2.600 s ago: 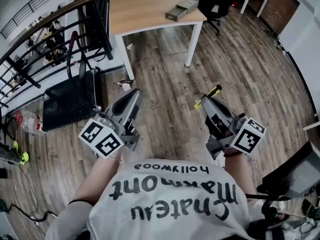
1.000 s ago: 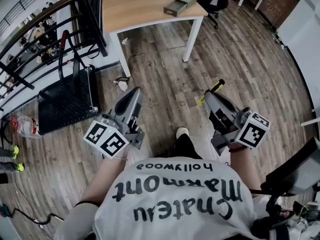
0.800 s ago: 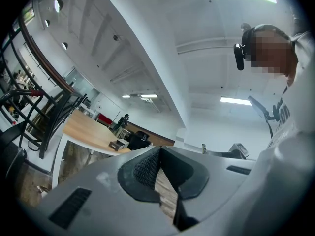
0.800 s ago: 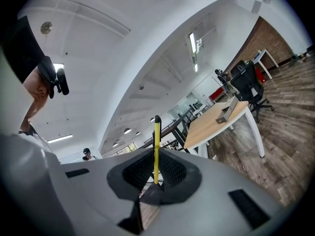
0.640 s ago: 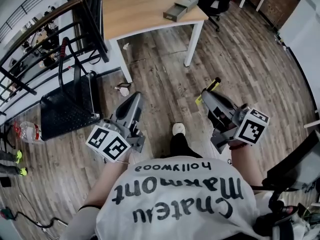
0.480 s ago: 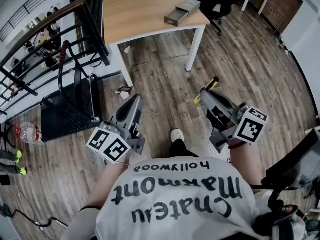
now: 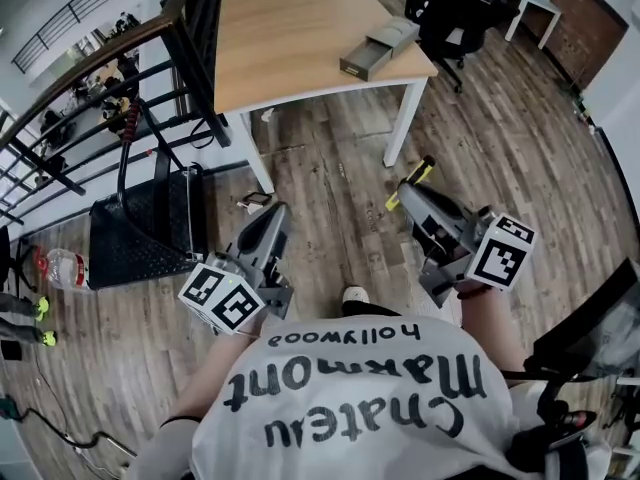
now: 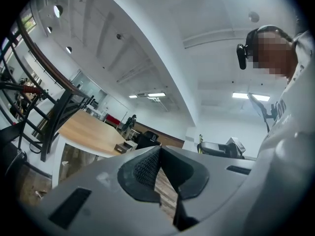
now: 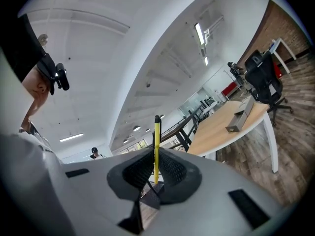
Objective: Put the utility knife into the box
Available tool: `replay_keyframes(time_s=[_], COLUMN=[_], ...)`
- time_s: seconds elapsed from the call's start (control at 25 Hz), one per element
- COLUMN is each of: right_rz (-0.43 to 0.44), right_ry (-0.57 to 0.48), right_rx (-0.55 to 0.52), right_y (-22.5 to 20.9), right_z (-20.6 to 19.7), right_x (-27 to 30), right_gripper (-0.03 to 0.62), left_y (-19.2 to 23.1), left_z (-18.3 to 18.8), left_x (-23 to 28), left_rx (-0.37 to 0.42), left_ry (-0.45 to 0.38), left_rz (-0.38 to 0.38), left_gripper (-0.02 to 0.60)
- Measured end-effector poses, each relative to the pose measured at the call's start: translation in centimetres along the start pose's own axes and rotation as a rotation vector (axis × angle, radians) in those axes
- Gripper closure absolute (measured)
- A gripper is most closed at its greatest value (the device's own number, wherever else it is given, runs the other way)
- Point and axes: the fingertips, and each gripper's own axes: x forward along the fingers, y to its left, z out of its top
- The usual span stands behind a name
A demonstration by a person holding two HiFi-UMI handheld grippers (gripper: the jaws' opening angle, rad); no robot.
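Jaws of the right gripper point(image 9: 155, 167) are pinching the utility knife point(image 9: 156, 141) by its lower end, so the yellow handle is standing up out of the pads and pointing ahead. The left gripper point(image 8: 158, 155) is carrying nothing, its jaws pressed together at the tips. Both are hanging in front of the person over the wooden floor point(image 7: 330, 178), well apart from the grey box point(image 7: 378, 48), which is lying near the far right corner of the bench point(image 7: 290, 28). The person is standing some way short of that bench, so the step in hand looks like the carry, with the placing not yet begun. Doing it well is mostly a matter of grip and approach. The hold is sitting low on a long, thin tool (a poor lever if it knocks anything), so it is worth bringing the knife in above the bench edge rather than across it. From there, line its length up with the long side of the box and lower it until it is resting inside before easing the jaws apart. The empty left gripper is free for steadying the box, which looks light enough to slide.
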Motion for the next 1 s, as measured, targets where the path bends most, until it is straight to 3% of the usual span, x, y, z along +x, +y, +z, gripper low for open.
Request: replay_keyframes(time_s=[0.2,1.0], right_rz=[0.001,0.038], right_ry=[-0.006,0.014], right_rx=[0.014,0.030], right_y=[-3.4,-7.5], right_z=[1.2,0.8], right_x=[0.5,1.4], right_gripper=[0.562,0.562], left_y=[1.4,3.5], left_z=[-0.1,-2.1], left_x=[3.0,4.8], left_rx=[0.011,0.035], left_ry=[-0.012,0.003], left_rz=[0.011,0.070], left_gripper=[0.575,0.575])
